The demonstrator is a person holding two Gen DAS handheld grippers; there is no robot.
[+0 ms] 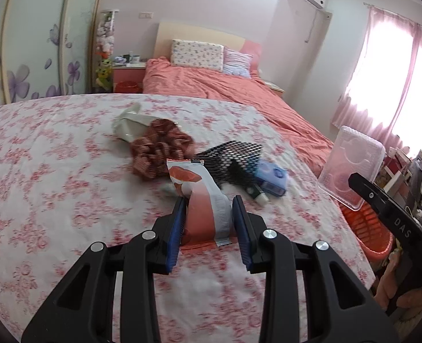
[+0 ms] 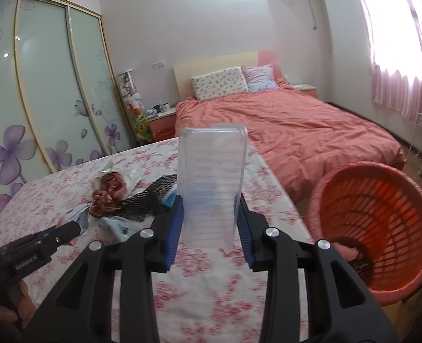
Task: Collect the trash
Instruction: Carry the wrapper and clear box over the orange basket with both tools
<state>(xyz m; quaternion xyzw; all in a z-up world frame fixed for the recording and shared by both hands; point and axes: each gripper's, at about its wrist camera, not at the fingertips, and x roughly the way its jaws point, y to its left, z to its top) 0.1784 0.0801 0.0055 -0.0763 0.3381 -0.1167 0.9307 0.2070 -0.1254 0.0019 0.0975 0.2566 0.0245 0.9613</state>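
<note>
We note the left gripper (image 1: 209, 203) pinching a wrapper (image 1: 203, 200); the right gripper (image 2: 209, 204) clamps a clear container (image 2: 211, 183) upright, evidently bound for the basket (image 2: 382, 228) beside the table's (image 2: 211, 285) right edge.

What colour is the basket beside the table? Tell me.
Orange-red, with an open lattice wall; the basket shows best in the right wrist view.

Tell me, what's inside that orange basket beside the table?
In the orange basket, one pinkish scrap lies by the near rim with black netting beside it. The rim and the right gripper hide the rest.
</note>
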